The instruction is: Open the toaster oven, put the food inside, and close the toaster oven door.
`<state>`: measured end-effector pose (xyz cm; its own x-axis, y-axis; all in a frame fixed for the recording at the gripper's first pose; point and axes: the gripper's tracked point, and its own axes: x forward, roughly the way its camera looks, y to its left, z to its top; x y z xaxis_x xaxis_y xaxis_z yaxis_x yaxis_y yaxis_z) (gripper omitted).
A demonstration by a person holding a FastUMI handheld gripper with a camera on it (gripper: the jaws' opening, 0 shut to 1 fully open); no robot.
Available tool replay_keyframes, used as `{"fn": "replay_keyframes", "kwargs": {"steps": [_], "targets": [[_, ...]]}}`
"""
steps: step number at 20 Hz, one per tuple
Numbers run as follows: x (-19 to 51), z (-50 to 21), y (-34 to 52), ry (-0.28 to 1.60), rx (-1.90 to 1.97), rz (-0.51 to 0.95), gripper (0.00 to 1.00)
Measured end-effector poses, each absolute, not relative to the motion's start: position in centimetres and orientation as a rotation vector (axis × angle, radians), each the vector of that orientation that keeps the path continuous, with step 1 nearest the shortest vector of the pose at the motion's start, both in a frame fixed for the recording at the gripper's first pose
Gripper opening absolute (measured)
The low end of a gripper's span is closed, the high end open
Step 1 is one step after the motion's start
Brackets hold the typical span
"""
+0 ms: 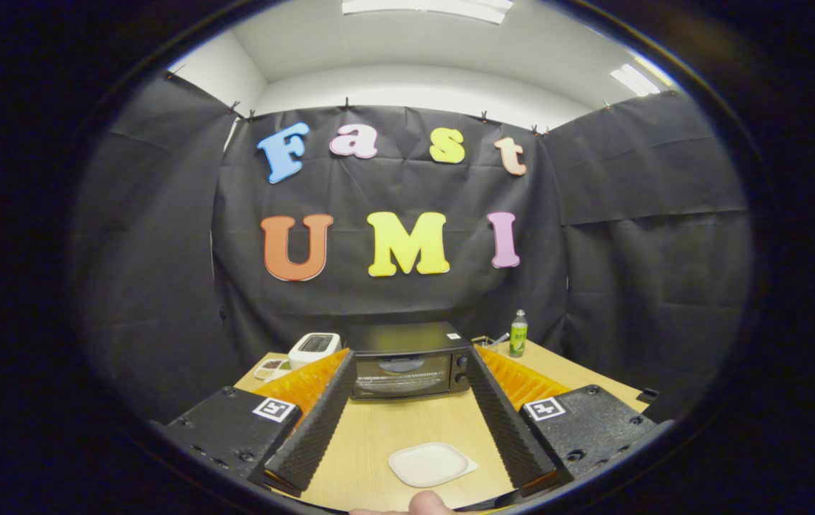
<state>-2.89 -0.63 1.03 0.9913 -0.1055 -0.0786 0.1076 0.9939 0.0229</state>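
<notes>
A black toaster oven (407, 361) stands at the far side of the wooden table (407, 422) with its glass door closed and two knobs on its right side. My gripper (409, 366) is open, raised above the table, with its fingers (314, 422) spread wide and framing the oven from a distance. A white square plate (429, 463) lies on the table between the fingers, close to me; it looks bare. A fingertip of a person's hand (427, 502) shows just below the plate.
A white pop-up toaster (313, 347) stands left of the oven, with small dishes (269, 368) of something in front of it. A green bottle (518, 334) and a small metal item (490, 341) stand to the oven's right. Black cloth walls enclose the table.
</notes>
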Motion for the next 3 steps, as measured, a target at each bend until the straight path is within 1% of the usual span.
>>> {"fn": "replay_keyframes", "kwargs": {"steps": [3], "targets": [[-3.25,1.64,0.13,0.059,0.024,-0.101,1.00]]}}
